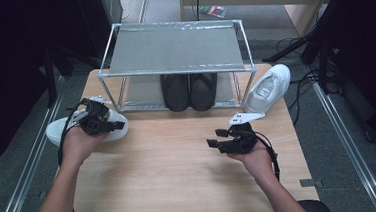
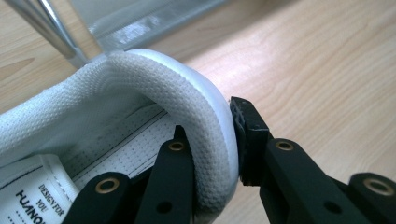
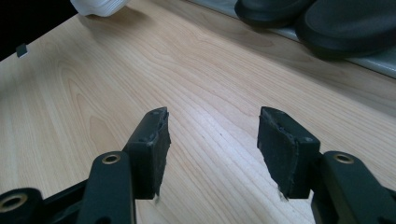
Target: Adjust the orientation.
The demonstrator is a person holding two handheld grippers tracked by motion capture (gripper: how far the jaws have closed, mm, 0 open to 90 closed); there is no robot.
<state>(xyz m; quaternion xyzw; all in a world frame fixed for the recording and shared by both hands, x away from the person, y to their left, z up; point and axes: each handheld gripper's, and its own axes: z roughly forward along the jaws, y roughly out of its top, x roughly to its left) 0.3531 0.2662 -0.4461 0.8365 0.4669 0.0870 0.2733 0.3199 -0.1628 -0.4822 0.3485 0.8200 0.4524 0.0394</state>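
**White sneaker pinched at the heel collar, rack shelf ahead**

The white knit-collared sneaker [image 2: 140,107] is held at the left edge of the table, just in front of the left leg of the metal two-tier shoe rack [image 1: 174,52]. Its padded heel collar is pinched between the jaws of the left gripper [image 2: 210,158], one jaw inside the shoe and the other outside against the heel. No earlier state can be judged from these frames.

For the step to be done well, the pinch should be kept firm on the collar, since the soft padding could slip, and the shoe should be lifted level so that the toe clears the rack's leg before it is steered toward a shelf. The free tier is judged the likelier goal, as the lower one already carries a pair of black shoes [image 1: 190,91].

The right gripper [image 3: 212,144] is held spread and empty over the pale wooden table [image 3: 93,84].

The contact of the pads is given by the left gripper view; the whole layout, including a second white sneaker [image 1: 267,88] leaning by the rack's right side, is given by the high view.
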